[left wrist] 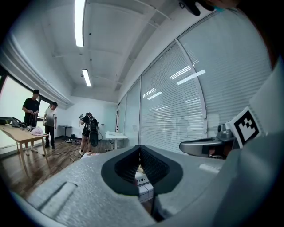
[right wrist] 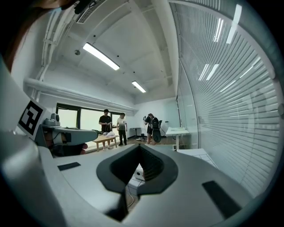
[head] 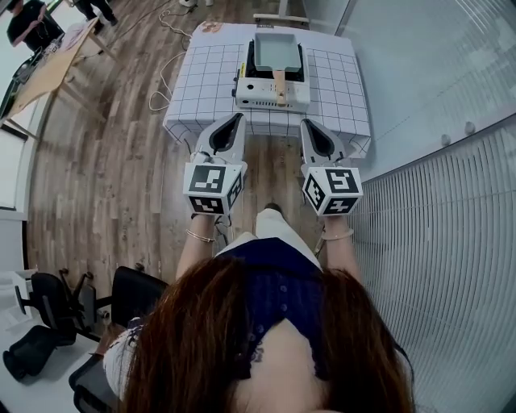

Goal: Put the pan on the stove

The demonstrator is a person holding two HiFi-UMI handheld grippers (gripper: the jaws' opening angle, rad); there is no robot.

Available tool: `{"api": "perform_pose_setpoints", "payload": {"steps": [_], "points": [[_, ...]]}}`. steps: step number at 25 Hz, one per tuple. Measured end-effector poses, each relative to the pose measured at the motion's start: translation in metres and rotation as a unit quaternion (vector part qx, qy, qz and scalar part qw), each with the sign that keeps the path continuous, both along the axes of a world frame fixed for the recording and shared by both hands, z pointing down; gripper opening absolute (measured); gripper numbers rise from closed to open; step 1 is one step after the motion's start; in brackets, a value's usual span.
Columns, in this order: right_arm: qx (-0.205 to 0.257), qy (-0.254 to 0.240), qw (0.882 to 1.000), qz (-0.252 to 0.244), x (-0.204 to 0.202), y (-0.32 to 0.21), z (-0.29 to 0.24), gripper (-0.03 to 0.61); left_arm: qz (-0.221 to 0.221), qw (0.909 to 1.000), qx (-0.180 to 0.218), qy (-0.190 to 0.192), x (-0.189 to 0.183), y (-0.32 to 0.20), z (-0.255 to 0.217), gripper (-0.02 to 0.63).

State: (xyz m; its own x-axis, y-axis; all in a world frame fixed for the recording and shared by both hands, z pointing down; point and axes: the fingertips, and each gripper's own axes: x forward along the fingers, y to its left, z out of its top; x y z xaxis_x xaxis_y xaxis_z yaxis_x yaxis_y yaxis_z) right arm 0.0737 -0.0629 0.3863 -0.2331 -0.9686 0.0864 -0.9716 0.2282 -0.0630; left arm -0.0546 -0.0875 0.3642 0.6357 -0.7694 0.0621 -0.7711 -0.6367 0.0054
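Note:
A grey square pan (head: 278,51) with a wooden handle (head: 279,83) sits on top of a white portable stove (head: 270,94) on the table with the gridded cloth (head: 201,81). Both grippers are held level in front of the person, short of the table's near edge. My left gripper (head: 239,118) is shut and holds nothing. My right gripper (head: 305,123) is also shut and empty. In the left gripper view the left gripper (left wrist: 140,148) has its tips together, and the stove (left wrist: 143,179) shows through the gap behind them. The right gripper view shows the right gripper (right wrist: 140,146) the same way, with the stove (right wrist: 139,173) beyond.
A glass wall with blinds (head: 435,242) runs close along the right. A cable (head: 161,89) lies on the wood floor left of the table. A wooden table (head: 48,68) with people (head: 28,24) stands far left. Office chairs (head: 56,302) are behind, at the lower left.

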Motion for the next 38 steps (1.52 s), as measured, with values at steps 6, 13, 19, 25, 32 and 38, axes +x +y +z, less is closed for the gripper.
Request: {"api": "perform_pose_setpoints", "payload": {"steps": [6,13,19,25,32,38], "points": [[0.002,0.002,1.0,0.005,-0.004,0.016,0.0,0.008,0.004,1.0,0.002,0.005,-0.003,0.016,-0.002,0.011],[0.005,0.003,1.0,0.011,-0.007,0.033,-0.004,0.008,0.007,0.9999,0.004,0.01,-0.01,0.033,-0.005,0.011],[0.008,0.003,1.0,0.012,-0.01,0.041,-0.005,0.008,0.007,0.9999,0.003,0.012,-0.013,0.043,-0.002,0.011],[0.007,0.003,1.0,0.014,-0.013,0.045,-0.005,0.008,0.008,0.9999,0.001,0.014,-0.016,0.048,-0.002,0.011],[0.005,-0.001,1.0,0.016,-0.012,0.048,-0.004,0.008,0.011,0.9998,0.0,0.014,-0.016,0.051,0.0,0.011],[0.0,-0.003,1.0,0.015,-0.013,0.048,0.0,0.008,0.012,0.9998,-0.004,0.014,-0.015,0.05,0.003,0.011]]}}
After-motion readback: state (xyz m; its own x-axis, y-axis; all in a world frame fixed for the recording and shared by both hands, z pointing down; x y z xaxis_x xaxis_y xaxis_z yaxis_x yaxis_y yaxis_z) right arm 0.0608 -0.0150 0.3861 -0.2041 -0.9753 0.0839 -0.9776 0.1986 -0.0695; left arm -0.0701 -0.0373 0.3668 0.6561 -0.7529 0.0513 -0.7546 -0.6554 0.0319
